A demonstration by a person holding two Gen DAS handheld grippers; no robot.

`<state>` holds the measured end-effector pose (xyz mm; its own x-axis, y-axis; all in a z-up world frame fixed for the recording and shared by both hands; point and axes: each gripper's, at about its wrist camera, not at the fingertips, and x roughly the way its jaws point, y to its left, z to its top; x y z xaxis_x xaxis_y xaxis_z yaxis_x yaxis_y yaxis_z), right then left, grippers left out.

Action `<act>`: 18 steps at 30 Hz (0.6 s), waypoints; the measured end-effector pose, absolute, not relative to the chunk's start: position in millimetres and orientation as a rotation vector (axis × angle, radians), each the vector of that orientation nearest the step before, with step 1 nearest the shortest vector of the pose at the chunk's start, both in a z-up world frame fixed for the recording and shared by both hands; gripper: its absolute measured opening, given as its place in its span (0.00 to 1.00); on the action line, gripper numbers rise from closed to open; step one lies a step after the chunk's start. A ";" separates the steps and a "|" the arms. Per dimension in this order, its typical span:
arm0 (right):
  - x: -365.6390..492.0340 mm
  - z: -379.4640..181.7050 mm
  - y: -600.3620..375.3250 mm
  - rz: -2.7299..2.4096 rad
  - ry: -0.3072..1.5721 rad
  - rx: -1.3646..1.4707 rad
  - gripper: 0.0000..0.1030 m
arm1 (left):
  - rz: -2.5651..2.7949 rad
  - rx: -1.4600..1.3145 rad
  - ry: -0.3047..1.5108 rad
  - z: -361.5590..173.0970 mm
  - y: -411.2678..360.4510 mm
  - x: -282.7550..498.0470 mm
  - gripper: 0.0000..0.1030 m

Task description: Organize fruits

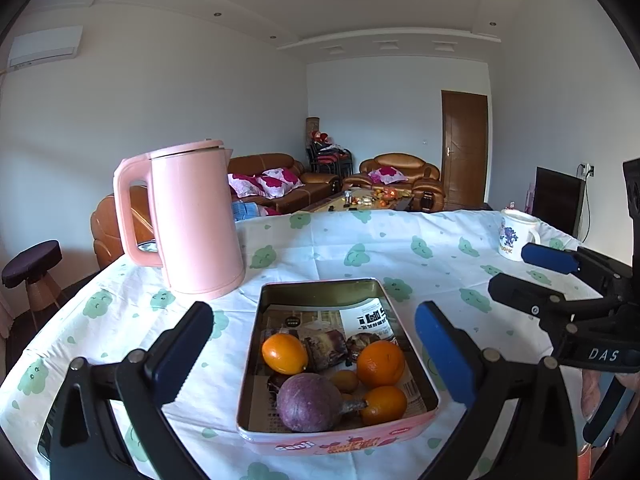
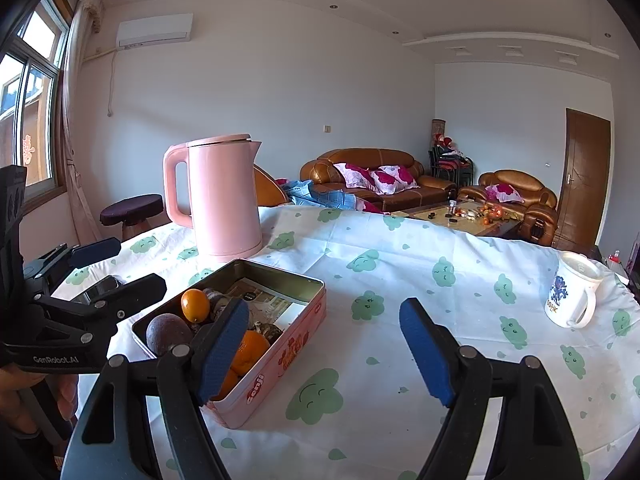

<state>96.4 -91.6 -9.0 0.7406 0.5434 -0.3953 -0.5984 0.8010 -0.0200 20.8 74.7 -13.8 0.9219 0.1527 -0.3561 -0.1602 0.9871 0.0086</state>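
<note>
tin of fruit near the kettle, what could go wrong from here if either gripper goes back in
1. The fruit is heaped at the near end of the tin: the purple fruit leans against an orange, so lifting one could roll the other.
2. The pink kettle stands just behind the tin's far corner; pushing the tin could bump it.
3. The left gripper and right gripper, both open, sit close together and might collide.
</note>
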 end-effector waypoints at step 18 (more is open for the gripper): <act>91.6 -9.4 -91.5 0.624 0.372 -0.172 0.77 | 0.155 -0.022 0.361 -11.1 73.6 18.1 1.00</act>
<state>91.6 -91.5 -9.4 0.7484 0.5368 -0.3896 -0.5979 0.8003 -0.0458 18.1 73.6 -11.1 0.9237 0.1469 -0.3539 -0.1549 0.9879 0.0059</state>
